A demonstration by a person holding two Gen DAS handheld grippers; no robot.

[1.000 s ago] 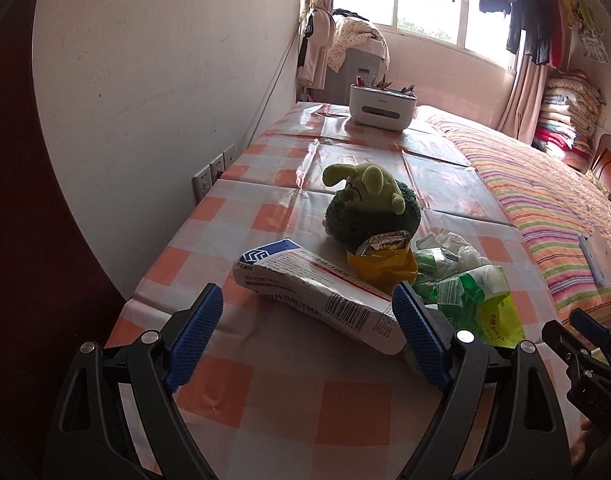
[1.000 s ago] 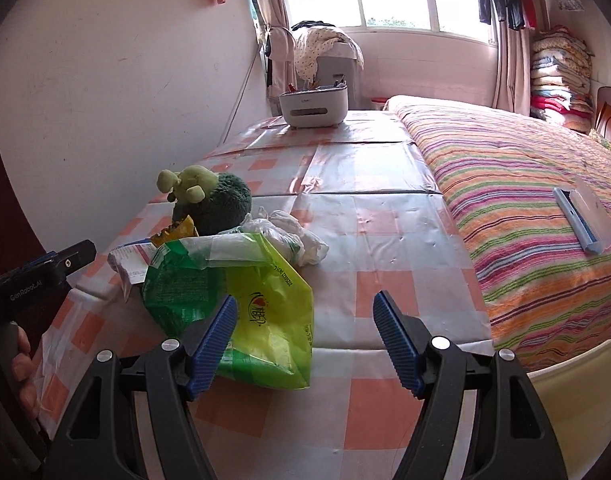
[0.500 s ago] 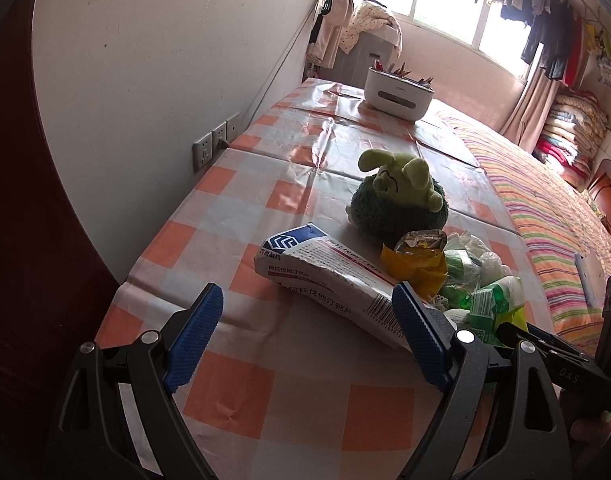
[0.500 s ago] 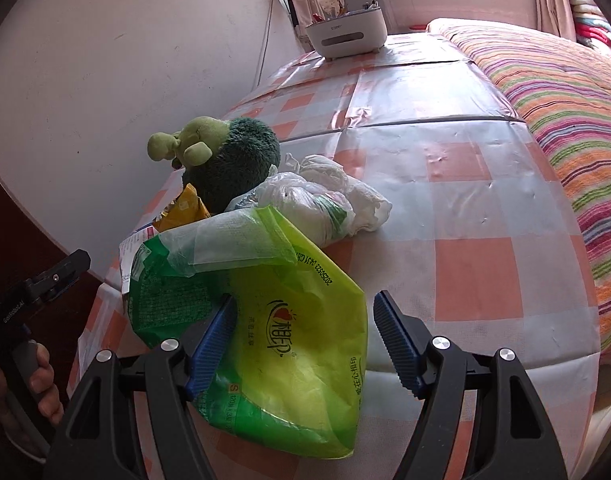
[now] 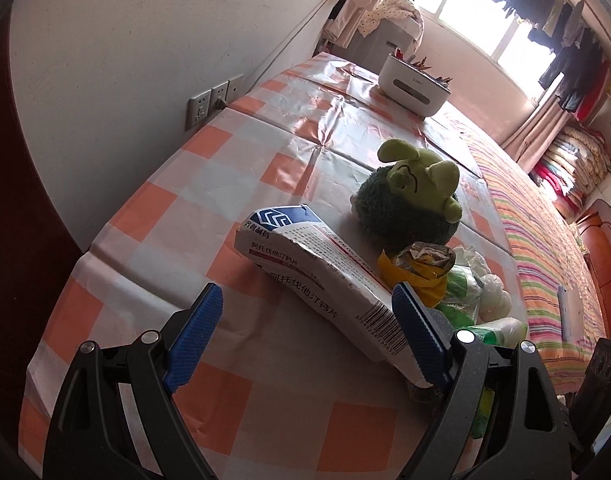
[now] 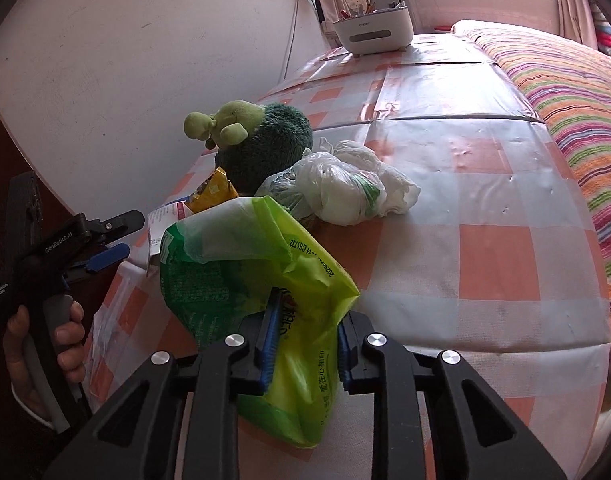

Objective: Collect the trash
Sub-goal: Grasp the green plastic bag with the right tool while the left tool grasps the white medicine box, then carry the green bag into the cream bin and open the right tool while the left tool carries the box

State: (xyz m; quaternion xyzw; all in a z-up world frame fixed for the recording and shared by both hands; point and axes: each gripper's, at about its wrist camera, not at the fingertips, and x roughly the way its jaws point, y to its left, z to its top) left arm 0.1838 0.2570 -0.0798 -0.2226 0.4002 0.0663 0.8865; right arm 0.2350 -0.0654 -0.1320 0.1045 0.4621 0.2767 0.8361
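**Green bag pinched at table's near edge**

Closing on crumpled, glossy green bag [image 6: 261, 280] with right gripper [image 6: 305, 344], pads pressing its printed lower half. Lying on checked tablecloth [image 6: 485, 264], beside white wad [image 6: 345, 192]. Left gripper [image 5: 305, 332] wide open, empty, near white box [image 5: 313, 272].

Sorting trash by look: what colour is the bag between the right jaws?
Bright yellow-green bag, clearest in the right wrist view.

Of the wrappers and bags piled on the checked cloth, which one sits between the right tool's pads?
The bright green plastic bag. The right tool is closing on its near end; the white bag, yellow wrapper and medicine box lie untouched.
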